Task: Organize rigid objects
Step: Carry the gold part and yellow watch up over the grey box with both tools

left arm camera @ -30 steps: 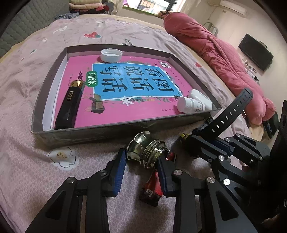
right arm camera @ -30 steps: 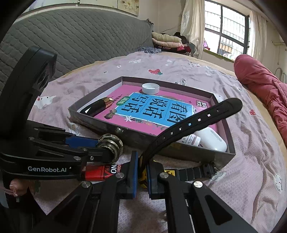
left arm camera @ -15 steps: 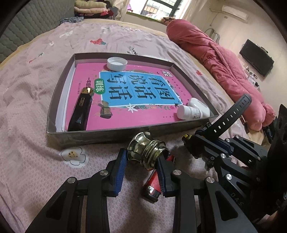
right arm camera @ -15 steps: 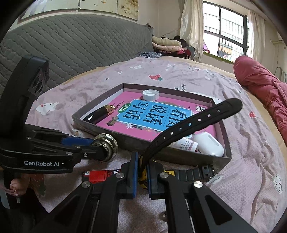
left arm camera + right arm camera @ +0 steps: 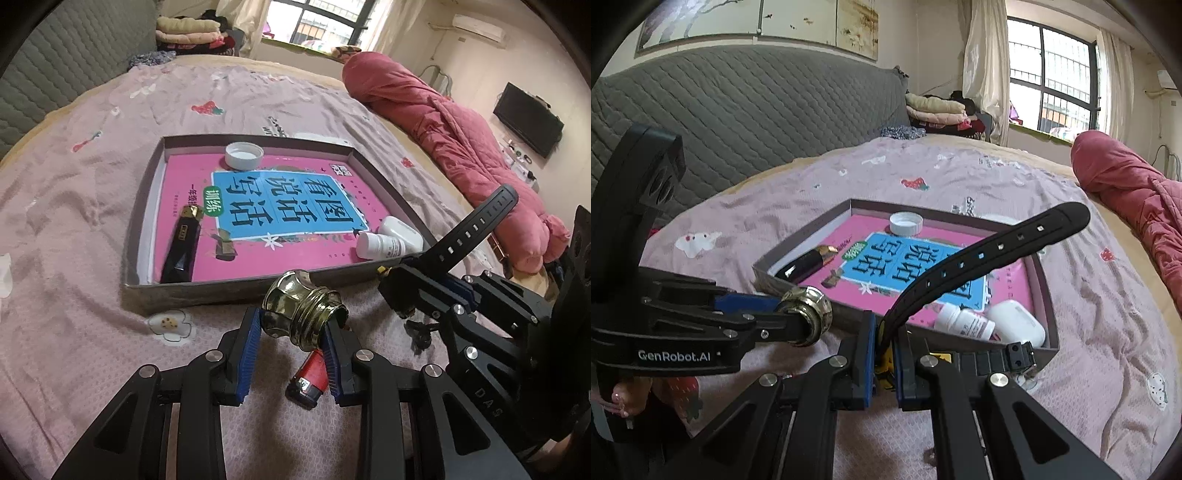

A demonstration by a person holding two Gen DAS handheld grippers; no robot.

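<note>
Right now my left hand-held gripper (image 5: 291, 334) is clamped part-way closed on a brass knob (image 5: 301, 314), blue pads pressing its two sides, held above the bed (image 5: 74, 236) just short of the tray's (image 5: 140, 236) near wall. My right hand-held gripper (image 5: 884, 352) is fully closed on a black watch strap (image 5: 979, 266), pinched low down; the strap arcs up and over the tray's near edge, buckle end (image 5: 1015, 356) trailing off to the right beside the wall.

Left view alone shows a red lighter (image 5: 308, 376) on the bed under the knob. Right view alone shows the knob side-on, ribbed rings, and fingers (image 5: 622, 400) on the left handle.

Knob: shiny, faceted head, threaded collar, tilted. Strap: matte, row of holes.

In the tray: pink book (image 5: 295, 236), white cap (image 5: 243, 155) at the far wall, black-gold tube (image 5: 183, 247) at left, pill bottle (image 5: 380, 245) touching a white case (image 5: 400, 230) in the right near corner.
</note>
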